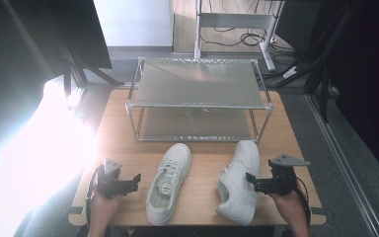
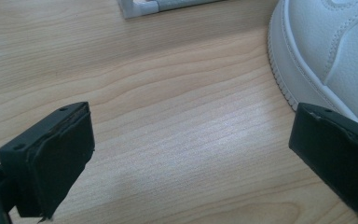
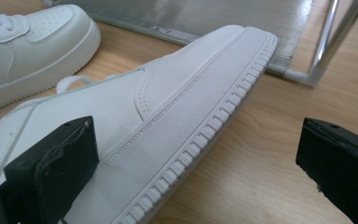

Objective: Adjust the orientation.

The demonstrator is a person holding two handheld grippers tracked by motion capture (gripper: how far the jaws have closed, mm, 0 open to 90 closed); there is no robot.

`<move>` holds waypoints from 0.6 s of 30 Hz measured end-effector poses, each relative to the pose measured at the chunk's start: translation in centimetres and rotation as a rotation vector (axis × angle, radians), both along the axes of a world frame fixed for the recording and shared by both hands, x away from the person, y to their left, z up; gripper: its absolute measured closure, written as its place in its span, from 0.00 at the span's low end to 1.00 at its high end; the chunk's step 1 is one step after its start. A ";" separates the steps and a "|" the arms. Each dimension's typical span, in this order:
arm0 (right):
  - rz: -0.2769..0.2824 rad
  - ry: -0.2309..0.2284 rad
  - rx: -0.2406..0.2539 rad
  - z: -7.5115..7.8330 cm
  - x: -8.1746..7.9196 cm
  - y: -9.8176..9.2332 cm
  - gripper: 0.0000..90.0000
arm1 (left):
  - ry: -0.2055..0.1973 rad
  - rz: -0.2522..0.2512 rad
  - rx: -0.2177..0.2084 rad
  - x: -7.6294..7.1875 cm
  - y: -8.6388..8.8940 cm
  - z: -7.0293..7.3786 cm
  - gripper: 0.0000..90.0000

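**Two open tongs beside a pair of white shoes**

The left tongs (image 1: 137, 177) are spread wide and hold nothing; in the left gripper view there is bare wood between the jaws, and the toe of the left shoe (image 1: 169, 180) is just beside one jaw. The right tongs (image 1: 249, 178) are also released. They are at the side of the right shoe (image 1: 239, 179), which lies tipped on its side, so the ribbed sole edge faces the right gripper view and runs between the two jaws. I judge that the jaws are opened so wide because a shoe is a broad thing to take (the sole side seems the firmest place to pinch).

The left shoe stands upright with laces up, toe toward the rack (image 1: 200, 98). This metal rack with two shelves stands at the far part of the tabletop (image 1: 118, 133), and probably the shoes should go on it.

The tabletop is light wood with visible grain. Around it the floor is grey, with cables behind and very strong light at the left.
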State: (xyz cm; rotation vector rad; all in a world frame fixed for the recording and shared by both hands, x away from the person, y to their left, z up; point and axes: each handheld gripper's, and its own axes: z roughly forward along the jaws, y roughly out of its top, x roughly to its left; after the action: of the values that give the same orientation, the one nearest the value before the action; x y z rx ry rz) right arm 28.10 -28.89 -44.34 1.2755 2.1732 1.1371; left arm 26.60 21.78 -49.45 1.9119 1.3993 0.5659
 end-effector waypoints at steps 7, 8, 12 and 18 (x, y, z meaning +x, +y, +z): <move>-0.034 -0.003 -0.010 0.2 -0.6 -1.6 0.00 | 0.005 -0.001 0.009 0.0 -0.1 0.0 0.00; -0.041 -0.002 -0.011 0.2 -0.7 -1.9 0.00 | 0.006 -0.002 0.009 0.0 -0.1 0.0 0.00; -0.073 0.002 -0.023 0.0 -1.3 -3.2 0.00 | 0.007 -0.001 0.009 0.0 -0.1 0.0 0.00; -0.124 0.023 -0.043 -0.8 -1.8 -5.3 0.00 | 0.010 -0.005 0.012 0.1 -0.3 -0.1 0.00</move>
State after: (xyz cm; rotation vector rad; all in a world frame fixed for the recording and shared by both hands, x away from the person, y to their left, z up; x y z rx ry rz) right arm 26.28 -34.21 -45.15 1.3901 2.0907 1.0267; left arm 26.67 21.53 -49.54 1.9297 1.3998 0.5648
